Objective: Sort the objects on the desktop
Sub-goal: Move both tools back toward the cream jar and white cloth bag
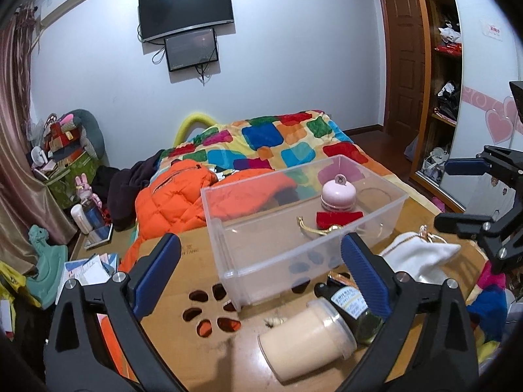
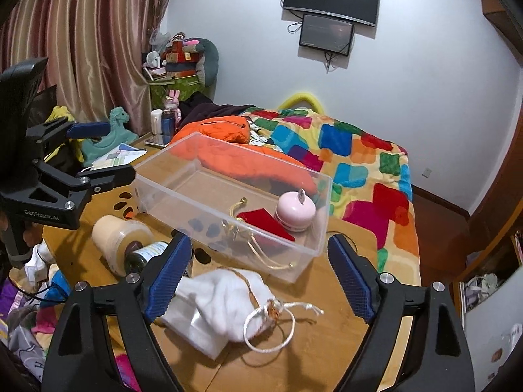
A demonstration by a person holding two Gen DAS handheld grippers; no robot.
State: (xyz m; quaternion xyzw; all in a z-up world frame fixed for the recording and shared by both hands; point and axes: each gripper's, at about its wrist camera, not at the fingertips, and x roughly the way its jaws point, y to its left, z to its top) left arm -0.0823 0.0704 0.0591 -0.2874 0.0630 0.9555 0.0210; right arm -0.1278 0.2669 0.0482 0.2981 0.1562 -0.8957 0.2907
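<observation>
Both tools spread, gripping nothing: left tool (image 1: pixel 258 261), right tool (image 2: pixel 260 271). Clear bin (image 2: pixel 183 176) on tabletop (image 2: pixel 327 297), pink round gadget (image 2: pixel 295 212) and red pouch (image 2: pixel 261 220) inside. White drawstring bag (image 2: pixel 212 303) at 6 o'clock of bin; cream jar (image 1: pixel 304 336) and dark bottle (image 1: pixel 353 303) lying at its 8 o'clock.

A clear plastic bin (image 2: pixel 209 176) holds a pink round gadget (image 2: pixel 295 212) and a red pouch (image 2: pixel 261 220).
</observation>
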